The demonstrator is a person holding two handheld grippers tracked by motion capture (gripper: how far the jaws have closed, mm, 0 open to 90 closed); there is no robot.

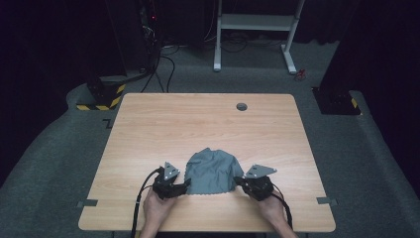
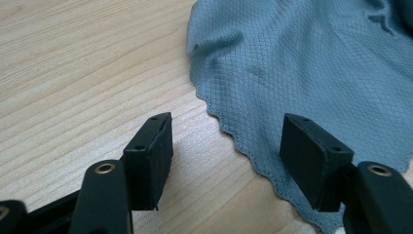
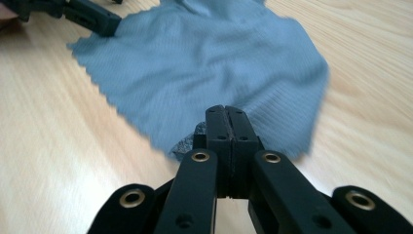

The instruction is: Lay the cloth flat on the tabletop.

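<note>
A grey-blue cloth [image 1: 212,171] lies rumpled on the wooden table [image 1: 198,124] near its front edge. Its scalloped hem [image 2: 243,146] runs between the jaws of my left gripper [image 2: 226,134], which stands open at the cloth's near left corner, one jaw over the fabric [image 2: 311,63] and one over bare wood. In the high view that gripper [image 1: 187,184] sits at the cloth's left side. My right gripper [image 3: 227,113] is shut on the cloth's [image 3: 204,63] near right corner, where a small fold bunches beside the jaws. It sits at the cloth's right side [image 1: 237,181].
A round cable hole [image 1: 241,106] lies toward the table's far edge. Grey tape strips mark the front left [image 1: 87,203] and front right [image 1: 326,201]. On the floor behind stand a white desk frame [image 1: 255,22] and a black stand with yellow-black stripes [image 1: 101,96].
</note>
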